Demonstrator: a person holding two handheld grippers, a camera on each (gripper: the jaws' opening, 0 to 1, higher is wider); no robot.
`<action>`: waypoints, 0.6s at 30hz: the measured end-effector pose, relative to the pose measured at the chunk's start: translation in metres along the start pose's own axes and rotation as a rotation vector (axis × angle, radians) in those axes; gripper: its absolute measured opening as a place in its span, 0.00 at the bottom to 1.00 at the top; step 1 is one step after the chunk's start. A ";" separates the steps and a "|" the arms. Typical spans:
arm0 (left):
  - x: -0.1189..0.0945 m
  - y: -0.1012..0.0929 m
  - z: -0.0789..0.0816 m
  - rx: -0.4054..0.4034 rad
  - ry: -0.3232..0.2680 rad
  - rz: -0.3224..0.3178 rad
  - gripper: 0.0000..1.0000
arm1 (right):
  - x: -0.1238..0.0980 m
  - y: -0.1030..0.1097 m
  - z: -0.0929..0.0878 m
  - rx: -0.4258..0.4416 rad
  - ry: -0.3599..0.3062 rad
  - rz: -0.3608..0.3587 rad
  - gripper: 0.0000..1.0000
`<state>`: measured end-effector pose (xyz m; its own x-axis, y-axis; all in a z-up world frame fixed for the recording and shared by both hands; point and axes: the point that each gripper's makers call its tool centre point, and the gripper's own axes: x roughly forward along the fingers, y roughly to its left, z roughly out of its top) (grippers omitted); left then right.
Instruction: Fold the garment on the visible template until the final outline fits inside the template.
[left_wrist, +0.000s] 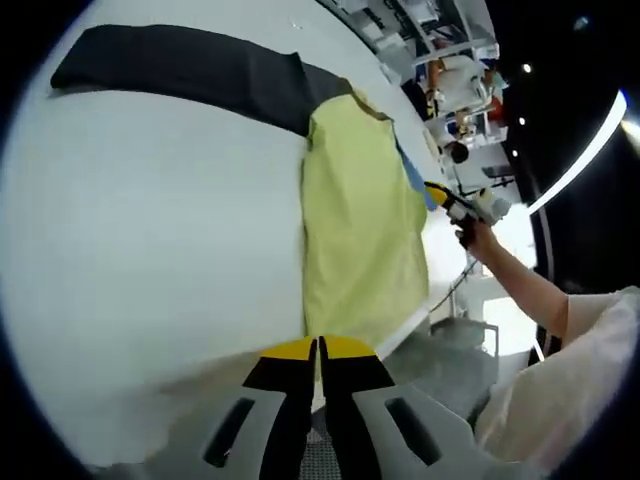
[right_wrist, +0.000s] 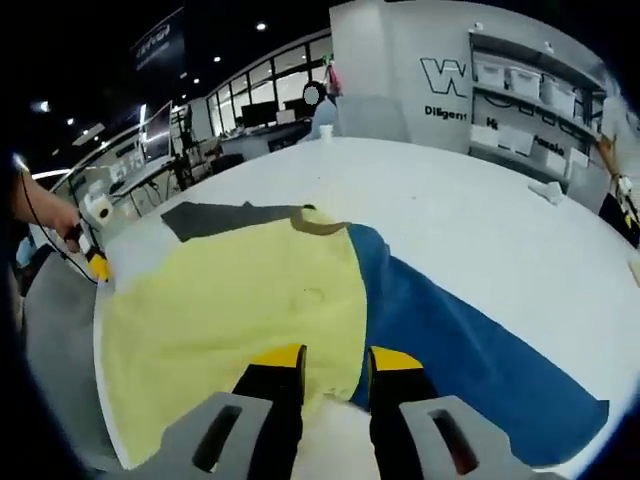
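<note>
Right gripper (right_wrist: 335, 368) gapes over yellow garment (right_wrist: 240, 320).

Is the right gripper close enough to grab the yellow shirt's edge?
Probably yes. The right gripper is open, its jaws hanging just over the yellow shirt's edge beside the blue template, with nothing in between.

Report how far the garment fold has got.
Done: the yellow garment lies as a flat narrow panel, apparently folded once. In hand: nothing; the right gripper is open over its edge, the left gripper shut at its end. Left: its outline crosses the blue sheet and dark sheet.
</note>
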<state>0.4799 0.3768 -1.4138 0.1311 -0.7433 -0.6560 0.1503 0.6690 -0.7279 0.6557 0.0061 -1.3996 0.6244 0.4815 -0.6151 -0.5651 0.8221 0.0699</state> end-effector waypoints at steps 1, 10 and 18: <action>0.000 0.000 0.004 0.009 -0.004 0.002 0.00 | 0.002 -0.003 0.003 -0.003 -0.002 -0.003 0.19; 0.009 -0.002 0.074 0.125 -0.114 0.045 0.01 | 0.029 -0.038 0.036 -0.057 -0.037 -0.049 0.17; 0.021 -0.003 0.132 0.214 -0.173 0.081 0.02 | 0.051 -0.059 0.044 -0.105 0.012 -0.066 0.17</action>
<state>0.6116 0.3590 -1.3994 0.3141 -0.6890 -0.6531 0.3333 0.7242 -0.6037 0.7444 -0.0050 -1.4004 0.6560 0.4235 -0.6247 -0.5771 0.8149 -0.0535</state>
